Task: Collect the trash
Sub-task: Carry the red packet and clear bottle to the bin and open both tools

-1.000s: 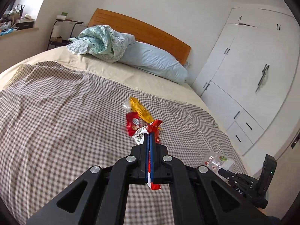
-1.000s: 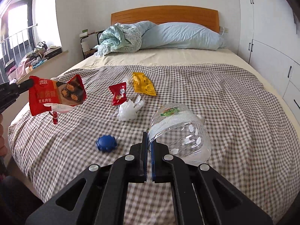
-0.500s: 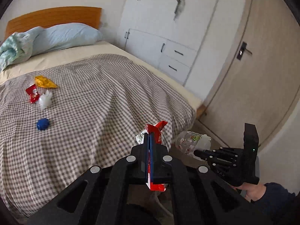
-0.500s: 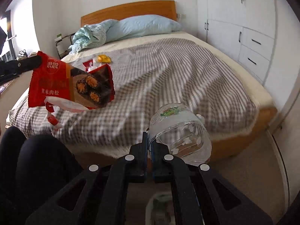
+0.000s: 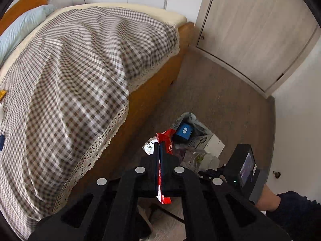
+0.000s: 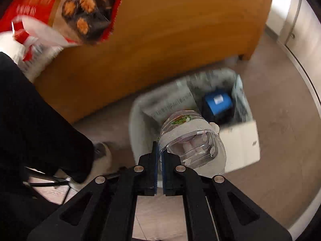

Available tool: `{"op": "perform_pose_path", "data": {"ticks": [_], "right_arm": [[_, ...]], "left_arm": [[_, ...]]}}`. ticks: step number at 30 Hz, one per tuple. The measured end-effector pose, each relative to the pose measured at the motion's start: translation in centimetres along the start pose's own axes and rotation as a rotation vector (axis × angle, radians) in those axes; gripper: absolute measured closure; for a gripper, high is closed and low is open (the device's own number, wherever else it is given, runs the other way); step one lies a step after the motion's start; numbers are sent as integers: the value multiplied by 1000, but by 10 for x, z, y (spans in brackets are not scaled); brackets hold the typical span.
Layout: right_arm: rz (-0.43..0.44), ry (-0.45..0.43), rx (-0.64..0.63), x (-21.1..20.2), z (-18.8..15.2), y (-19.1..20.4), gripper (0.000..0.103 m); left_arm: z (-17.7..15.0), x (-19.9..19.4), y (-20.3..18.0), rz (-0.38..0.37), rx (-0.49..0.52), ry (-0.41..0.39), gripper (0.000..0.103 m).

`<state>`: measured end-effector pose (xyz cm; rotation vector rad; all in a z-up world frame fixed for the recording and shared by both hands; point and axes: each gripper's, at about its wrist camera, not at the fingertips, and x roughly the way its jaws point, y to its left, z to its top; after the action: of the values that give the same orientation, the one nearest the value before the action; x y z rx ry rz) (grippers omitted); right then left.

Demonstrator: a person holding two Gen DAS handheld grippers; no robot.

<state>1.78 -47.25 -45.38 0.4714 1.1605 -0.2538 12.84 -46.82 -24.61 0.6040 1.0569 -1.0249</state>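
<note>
Red foil snack wrapper (image 5: 164, 140): clamped edge-on between the fingers of the left gripper (image 5: 159, 150), which are pressed together on it; a torn red tail of it hangs out below them. In the right wrist view the same wrapper (image 6: 60, 10) shows at upper left, printed with brown rolls, in front of the wooden bed frame (image 6: 160, 46).

Clear crumpled plastic bottle with a white and green label (image 6: 190, 140): pinched by a thin edge between the fingers of the right gripper (image 6: 159, 150), which are nearly together. It hangs directly over the open bin.

White waste bin lined with a grey bag (image 6: 136, 124): stands on the brown floor (image 5: 210, 92) just beside the foot of the bed. Inside it lie a blue box (image 6: 218, 102) and printed paper. A white carton (image 6: 240, 140) sits at its right.

Brown-and-white checked bedspread with a lace hem (image 5: 70, 80) covers the bed, draping over the frame on the near side. Pale blue pillow (image 5: 18, 32) at far left.

Person's dark sleeve (image 5: 295, 214) at lower right of the left view; dark trouser leg (image 6: 36, 120) at left of the right view.
</note>
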Motion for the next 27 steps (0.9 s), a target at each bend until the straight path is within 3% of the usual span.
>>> {"op": "perform_pose_path", "data": {"ticks": [6, 10, 11, 13, 14, 16, 21, 27], "right_arm": [[-16, 66, 112, 43, -15, -23, 99], [-8, 108, 193, 63, -18, -44, 97], [-14, 104, 204, 63, -19, -47, 91], [-14, 68, 230, 58, -23, -52, 45], [-13, 43, 247, 52, -27, -54, 41], [6, 10, 287, 41, -33, -60, 41], [28, -67, 406, 10, -54, -75, 41], [40, -98, 483, -2, -72, -83, 41]], "left_arm": [[13, 74, -24, -13, 80, 178, 103], [8, 135, -35, 24, 123, 308, 103], [6, 146, -39, 41, 146, 326, 103], [5, 160, -50, 43, 195, 350, 103], [6, 164, -53, 34, 207, 348, 103], [11, 171, -62, 10, 228, 334, 103], [19, 196, -78, -76, 175, 301, 103], [33, 222, -114, -104, 267, 290, 103]]}}
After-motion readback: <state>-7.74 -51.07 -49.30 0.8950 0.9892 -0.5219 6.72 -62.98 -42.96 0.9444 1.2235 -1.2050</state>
